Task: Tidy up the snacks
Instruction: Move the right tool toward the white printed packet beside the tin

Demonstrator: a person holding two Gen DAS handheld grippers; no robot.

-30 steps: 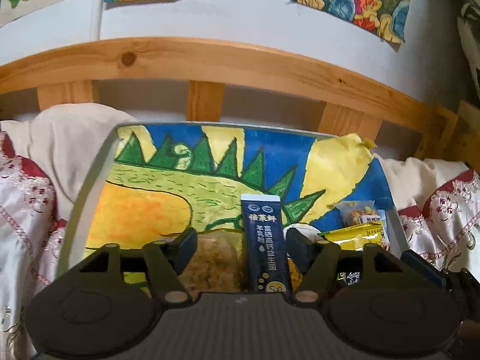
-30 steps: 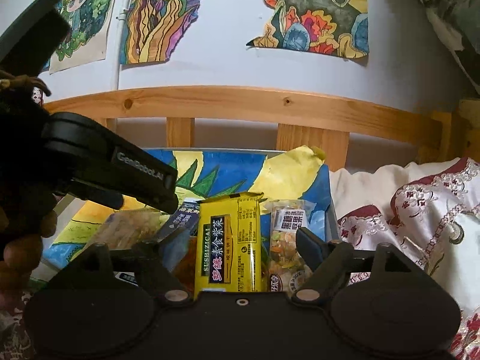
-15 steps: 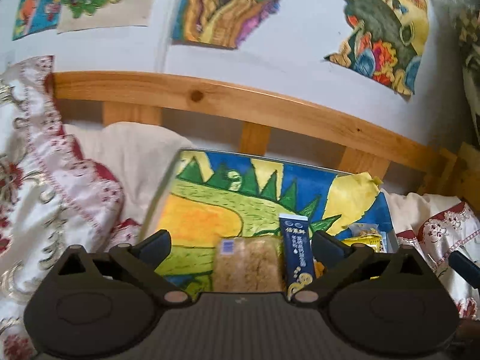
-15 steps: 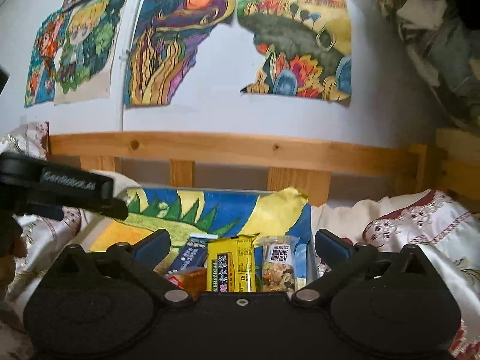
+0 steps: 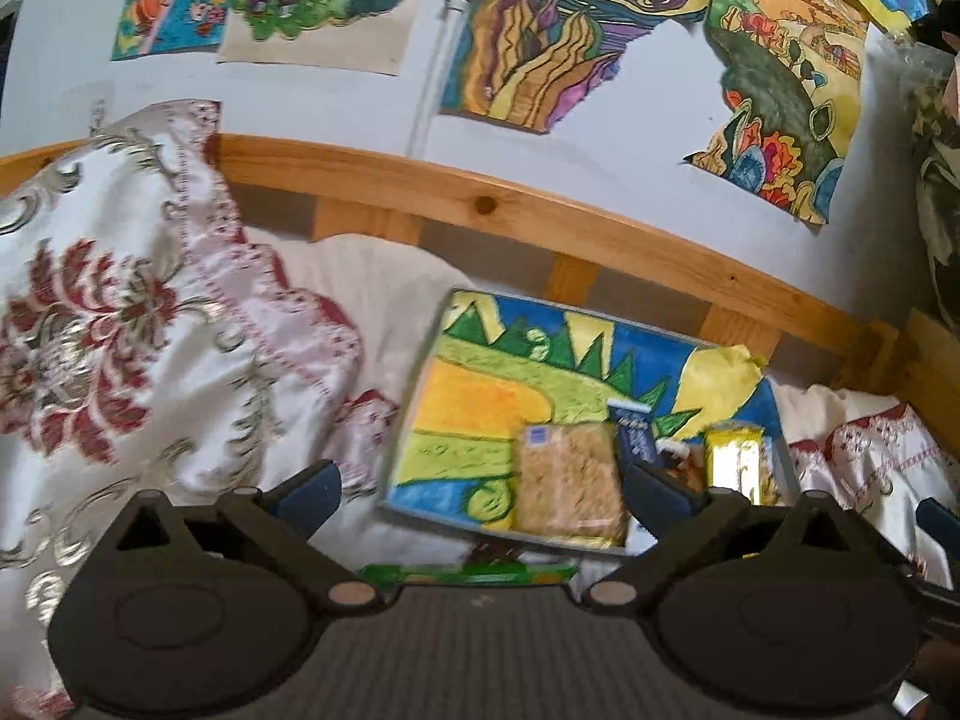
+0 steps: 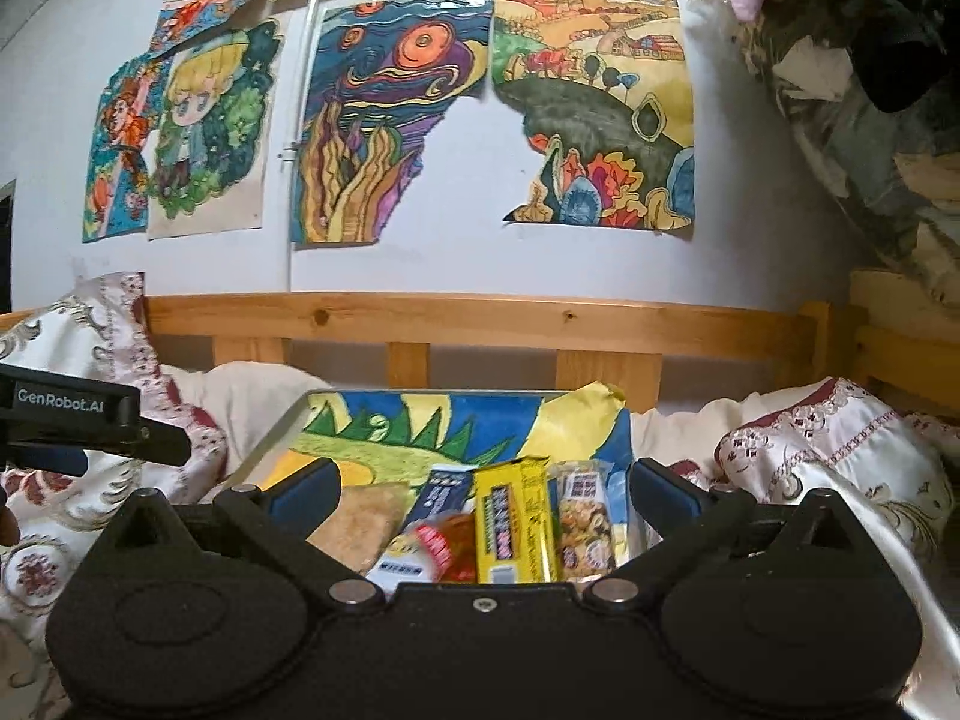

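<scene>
Left claw: black two-finger tool w/ blue pads, jaws spread fully wide, nothing held. Seen from its own camera, it points slightly down toward a bed. Right claw: same build, jaws also fully wide and empty.

Just beyond both claws lies a flat tray lined w/ a bright dinosaur drawing in green, yellow and blue, resting on the bedding. The snacks sit in a row along the tray's near edge, toward its right end, each w/ its long axis running away from the claws. From left: a clear rectangular packet of beige crumbly snack, a slim dark-blue carton, a small red-and-orange wrapper, a yellow foil bar w/ black lettering, a clear packet of mixed nuts.

Key relation: the beige packet lies ahead-right of the left claw, near its right finger. The yellow bar and nut packet lie straight ahead of the right claw, framed by its open fingers, so that claw looks better lined up for them.

Left of the tray, a white satin pillow w/ red floral embroidery. Behind, a pine bed rail and a wall of coloured drawings.
</scene>
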